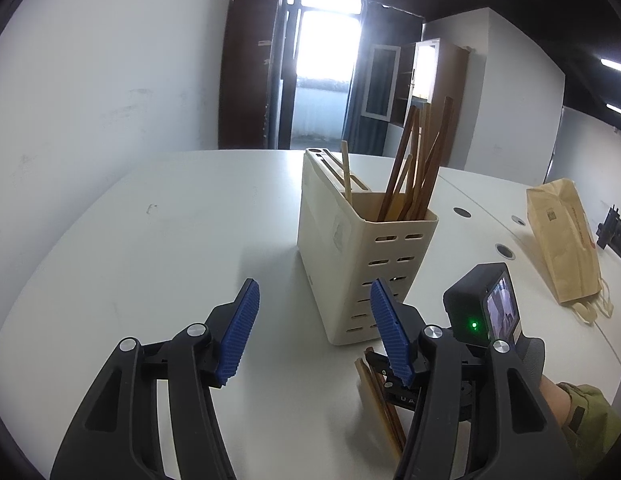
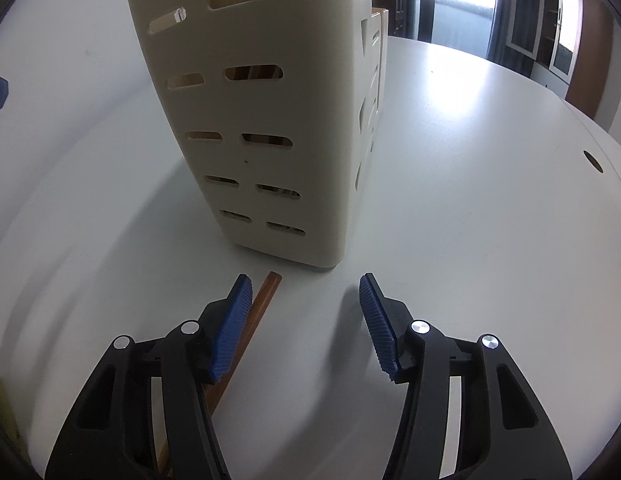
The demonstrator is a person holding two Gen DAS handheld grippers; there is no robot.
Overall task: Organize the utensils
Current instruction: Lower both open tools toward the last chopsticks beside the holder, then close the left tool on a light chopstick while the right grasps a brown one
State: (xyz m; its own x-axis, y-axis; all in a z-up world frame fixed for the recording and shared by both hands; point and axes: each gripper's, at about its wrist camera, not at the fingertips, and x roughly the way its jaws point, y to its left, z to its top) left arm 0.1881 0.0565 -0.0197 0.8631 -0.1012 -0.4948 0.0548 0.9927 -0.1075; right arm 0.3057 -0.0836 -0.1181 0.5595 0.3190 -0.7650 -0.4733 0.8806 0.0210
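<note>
A cream slotted utensil holder [image 1: 350,256] stands upright on the white table [image 1: 170,240], with several brown and pale chopsticks [image 1: 414,168] leaning in it. A few loose chopsticks [image 1: 380,396] lie flat on the table just in front of the holder. My left gripper [image 1: 314,296] hovers open before the holder with nothing between its fingers. My right gripper [image 2: 305,292] is low over the table at the holder's [image 2: 270,120] base, also open. One brown chopstick [image 2: 266,292] lies beside its left finger and runs under it; the pads do not press on it.
A brown paper bag [image 1: 562,240] lies on the table at the right. Round cable holes [image 1: 461,212] line a seam in the table. A green sleeve [image 1: 586,412] shows behind the right gripper's camera [image 1: 480,308]. Open tabletop spreads left of the holder.
</note>
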